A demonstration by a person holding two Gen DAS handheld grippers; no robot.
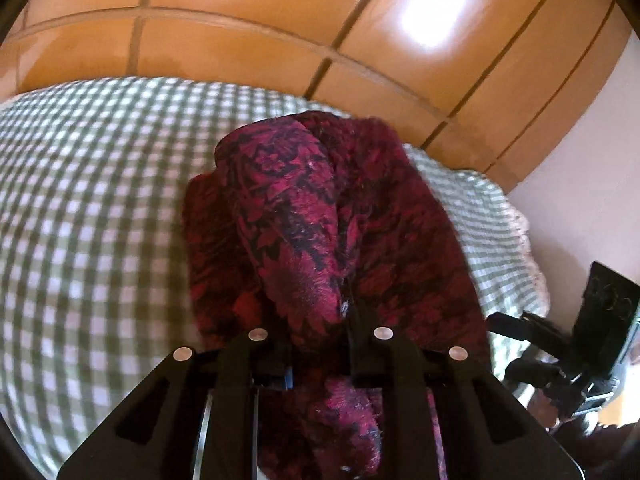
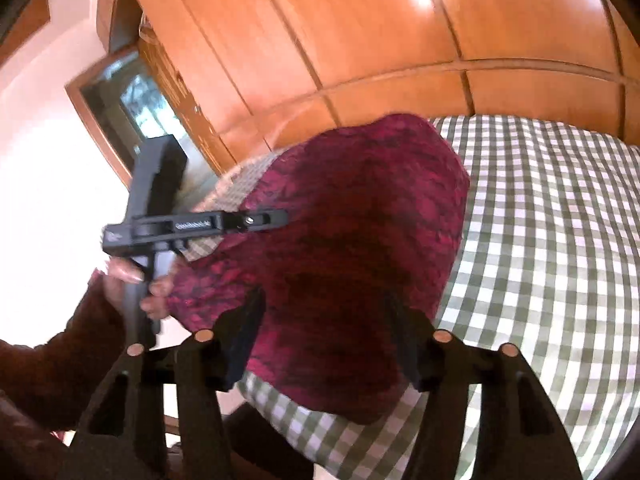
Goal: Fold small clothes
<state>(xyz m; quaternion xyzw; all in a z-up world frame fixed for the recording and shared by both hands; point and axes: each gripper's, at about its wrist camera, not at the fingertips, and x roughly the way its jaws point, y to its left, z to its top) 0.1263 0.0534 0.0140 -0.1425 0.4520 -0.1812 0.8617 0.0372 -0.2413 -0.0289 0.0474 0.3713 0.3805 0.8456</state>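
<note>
A crimson garment with a black floral pattern (image 1: 320,220) is bunched on the green-and-white checked bedsheet (image 1: 100,200). My left gripper (image 1: 320,344) is shut on a fold of it, which hangs through the fingers. In the right wrist view the same garment (image 2: 352,240) lies in a heap at the bed's near edge. My right gripper (image 2: 324,336) is open, its fingers either side of the cloth's near part. The left gripper (image 2: 276,218) shows there from the side, its tip at the garment's left edge.
A wooden wardrobe (image 1: 280,32) stands behind the bed. The right gripper (image 1: 568,340) shows at the bed's right edge in the left wrist view. A doorway (image 2: 132,112) and pale wall lie to the left. The checked sheet (image 2: 552,240) stretches right.
</note>
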